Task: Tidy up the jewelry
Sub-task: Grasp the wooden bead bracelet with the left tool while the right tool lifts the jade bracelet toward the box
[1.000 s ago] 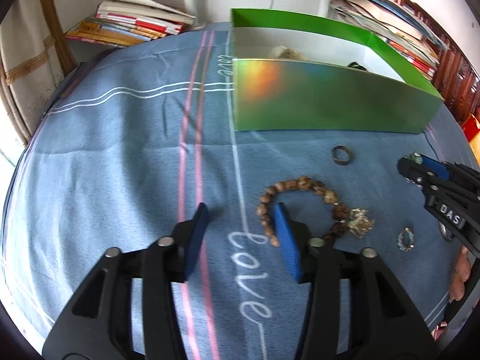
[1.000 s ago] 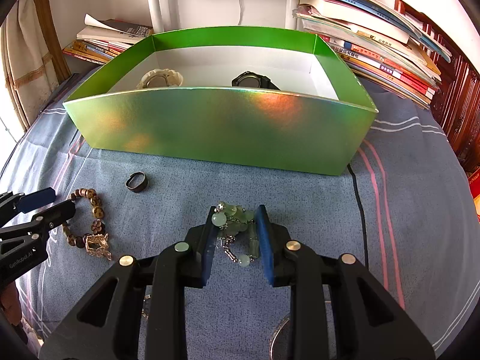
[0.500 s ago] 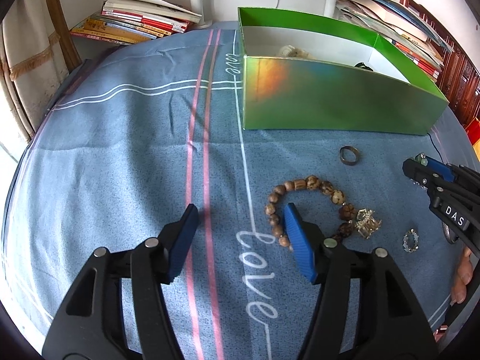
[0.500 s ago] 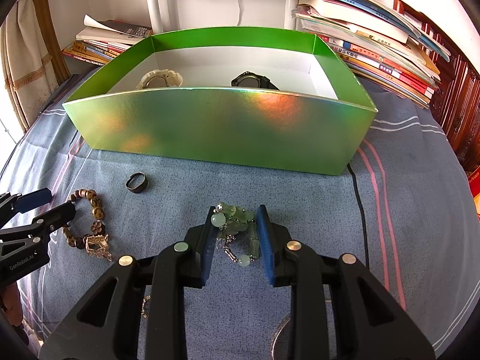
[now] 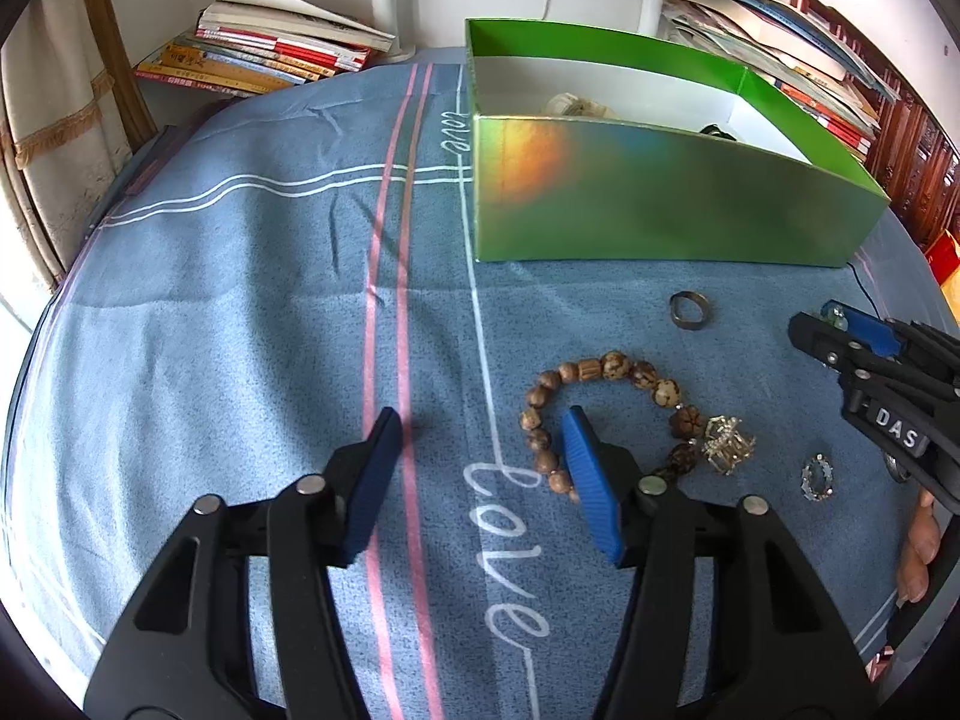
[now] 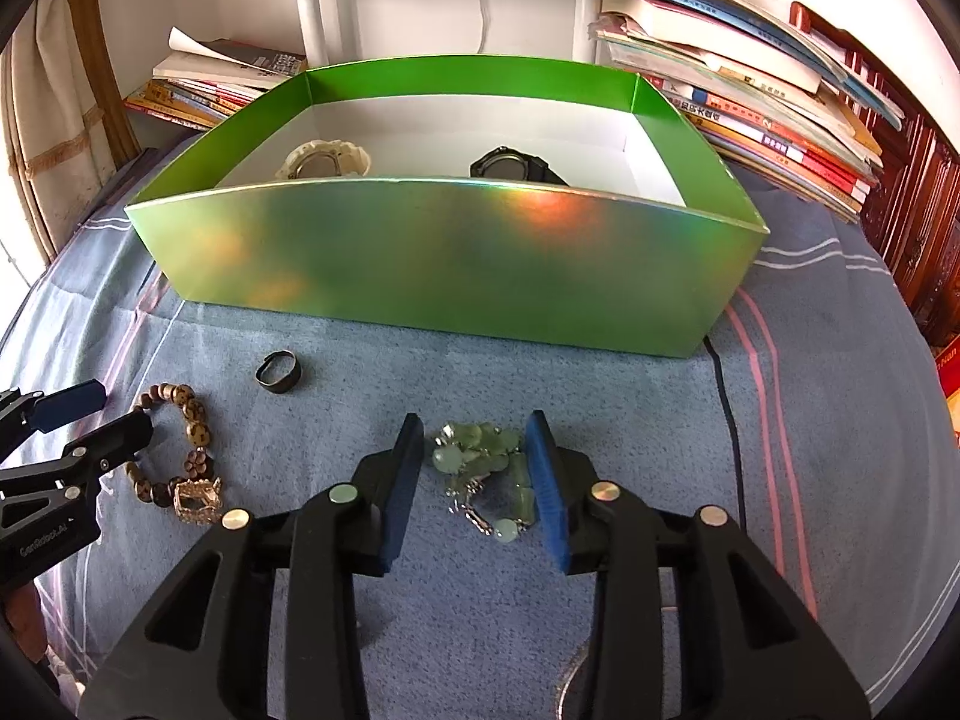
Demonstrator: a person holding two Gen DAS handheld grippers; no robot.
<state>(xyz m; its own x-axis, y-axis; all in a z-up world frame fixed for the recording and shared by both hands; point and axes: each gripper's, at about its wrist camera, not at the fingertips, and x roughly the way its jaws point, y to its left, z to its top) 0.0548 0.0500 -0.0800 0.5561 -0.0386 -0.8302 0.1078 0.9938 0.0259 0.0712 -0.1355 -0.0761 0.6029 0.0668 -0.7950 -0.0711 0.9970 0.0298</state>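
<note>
Both grippers have widened: right gripper [image 6: 474, 480] straddles the jade bracelet [image 6: 483, 468] unclamped; left gripper [image 5: 480, 480] gapes empty. Next, close and lift into the green box [image 6: 444, 264].

Home room (book stacks [image 6: 750, 102], bedsheet [image 5: 240, 300]).

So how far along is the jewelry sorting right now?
Done: a white watch and black watch sit in the green box. In hand: nothing; the open right gripper straddles the green bead bracelet. Left: wooden bracelet, dark ring, small ring.
</note>
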